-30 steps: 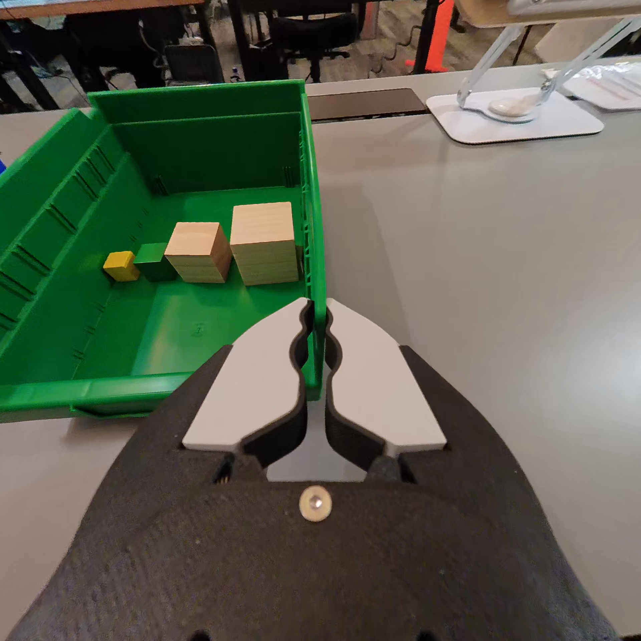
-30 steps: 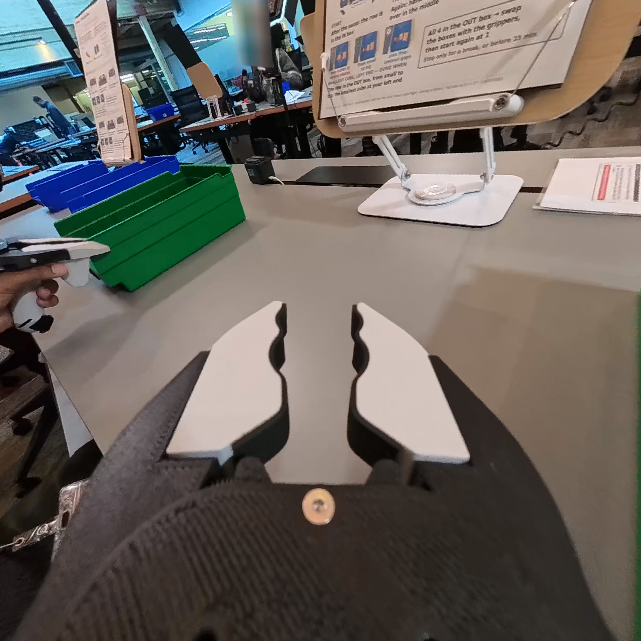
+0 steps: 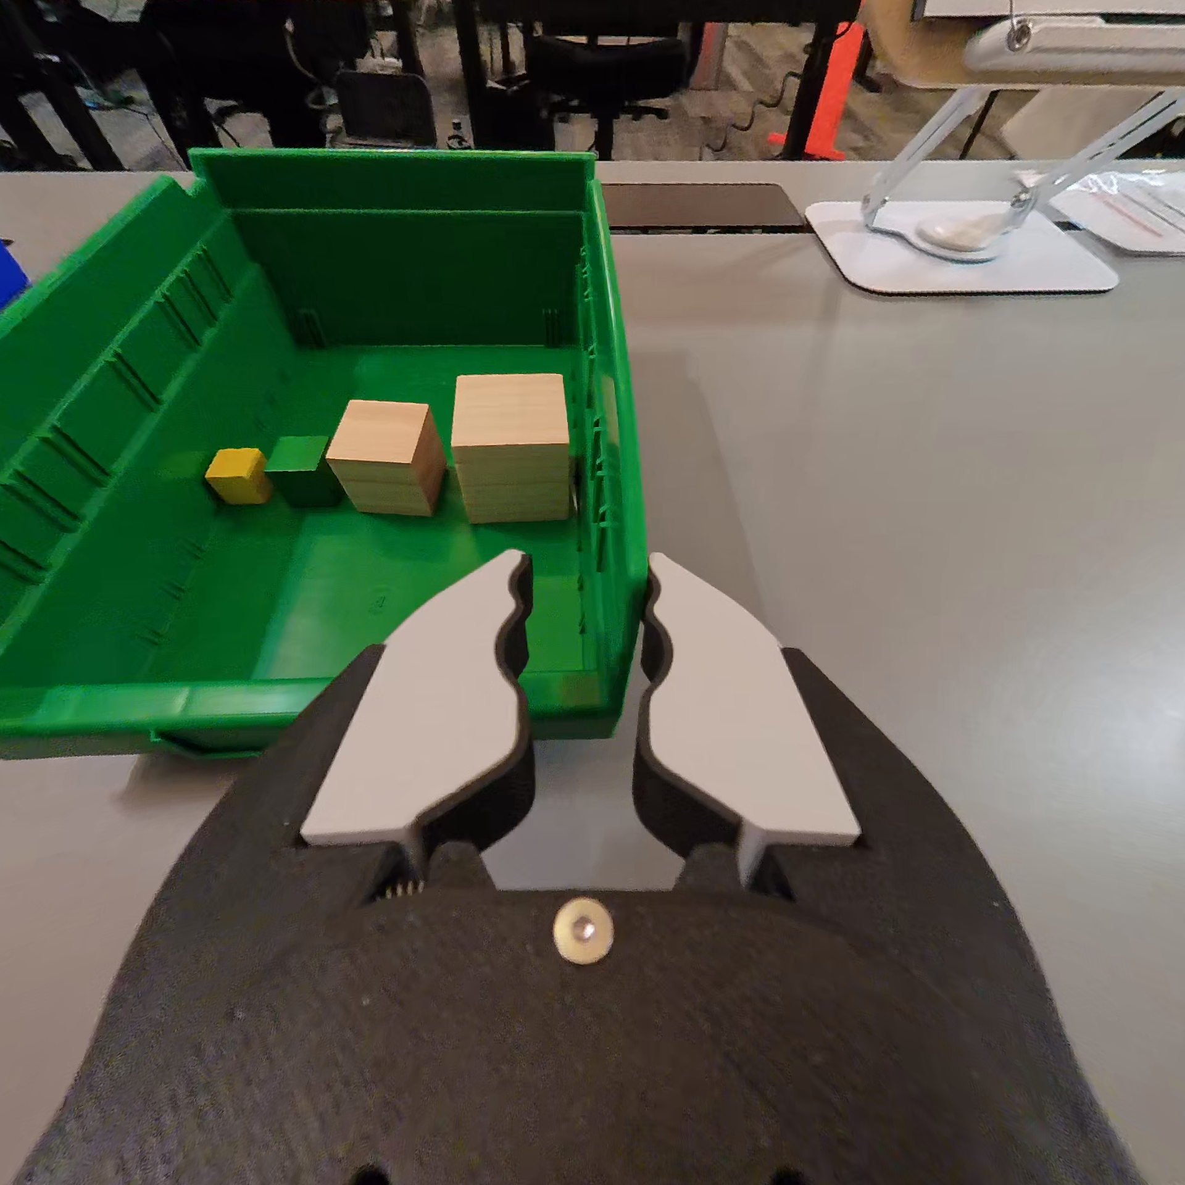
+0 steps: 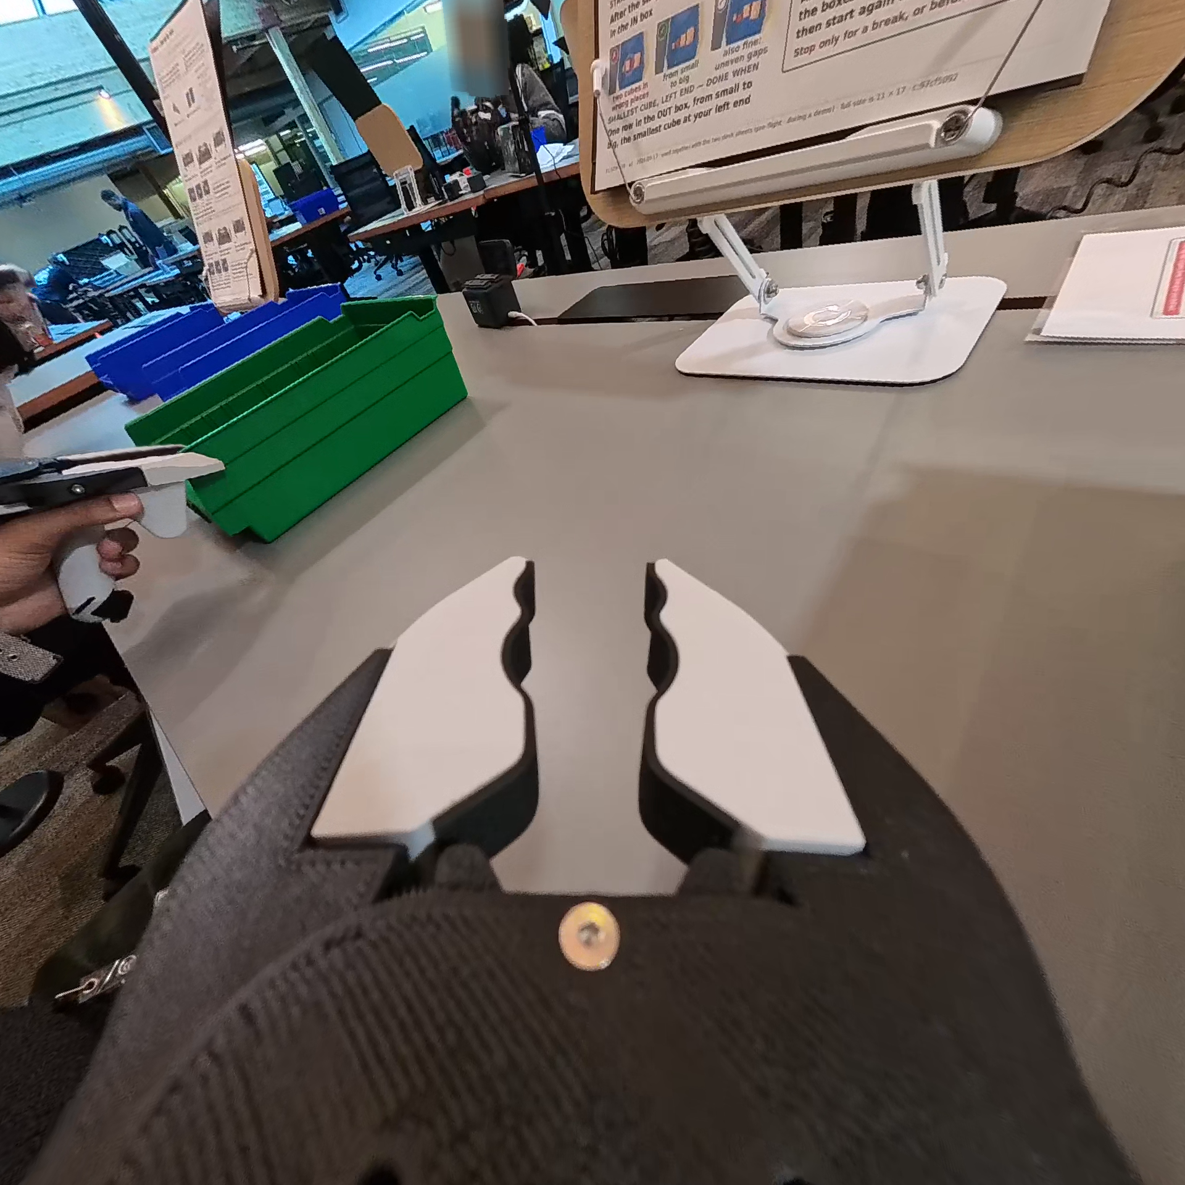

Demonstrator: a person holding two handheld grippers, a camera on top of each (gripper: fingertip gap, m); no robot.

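- Left gripper (image 3: 587, 564): jaws parted astride the right wall of the green bin (image 3: 612, 449).
- Bin floor before the four blocks (image 3: 510, 449): free.
- Right gripper (image 4: 587, 567): bare worktop (image 4: 705, 487) ahead; white stand (image 4: 840, 333) blocks the far edge.

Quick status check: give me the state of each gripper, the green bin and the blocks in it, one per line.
left gripper: open, jaws astride the green bin's right wall, holding nothing.
right gripper: open, empty, over bare grey table.
green bin: upright on the table, no lid.
yellow cube: on the bin floor, left end of the row.
green cube: second in the row.
smaller wooden cube: third, slightly turned.
larger wooden cube: right end, by the right wall.
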